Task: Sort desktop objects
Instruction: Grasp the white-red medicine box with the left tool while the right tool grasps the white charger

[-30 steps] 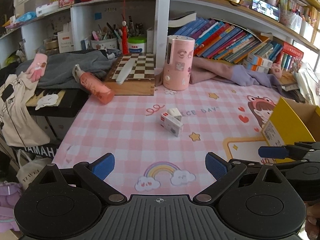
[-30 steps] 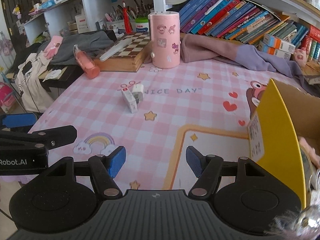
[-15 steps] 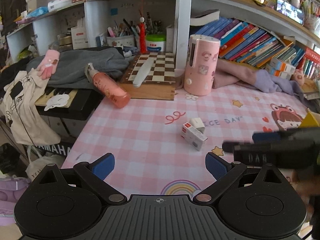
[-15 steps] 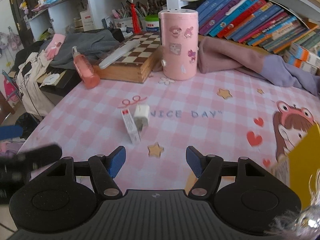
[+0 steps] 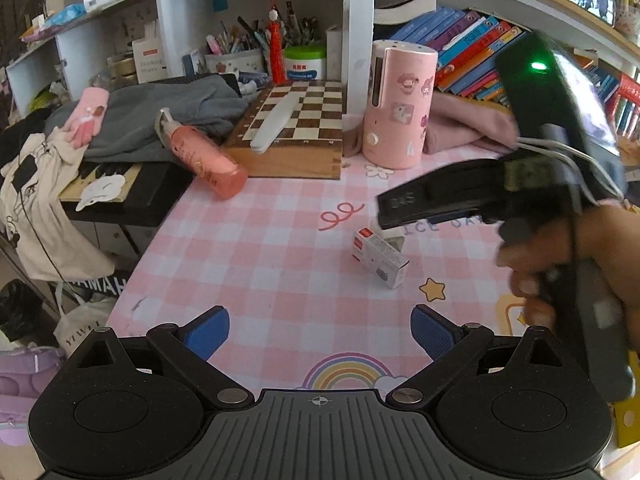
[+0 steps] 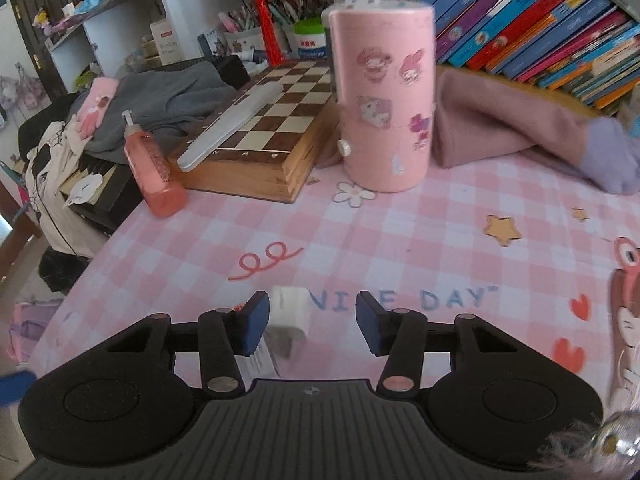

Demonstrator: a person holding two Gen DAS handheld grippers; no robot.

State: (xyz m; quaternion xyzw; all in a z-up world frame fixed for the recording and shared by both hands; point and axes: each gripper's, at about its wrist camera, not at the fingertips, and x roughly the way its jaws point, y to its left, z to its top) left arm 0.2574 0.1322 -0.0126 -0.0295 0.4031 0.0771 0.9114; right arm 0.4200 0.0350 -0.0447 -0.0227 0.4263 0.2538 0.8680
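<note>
1. Since the earlier frame, my right gripper [image 6: 308, 322] advanced over the white cube [image 6: 289, 312]; jaws closing, cube between, unpinched.
2. Left gripper [image 5: 320, 332] wide, empty.
3. Risk: left pad touches first, may nudge cube against the small box [image 5: 380, 254].

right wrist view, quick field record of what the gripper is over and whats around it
right gripper: jaws closing, pads not pressing yet
between jaws: white cube, near the left pad
beside cube: small white box, lying flat
left gripper: open, nothing between
surface: pink checked mat
behind: pink canister, upright; chessboard box; pink bottle, tilted
</note>
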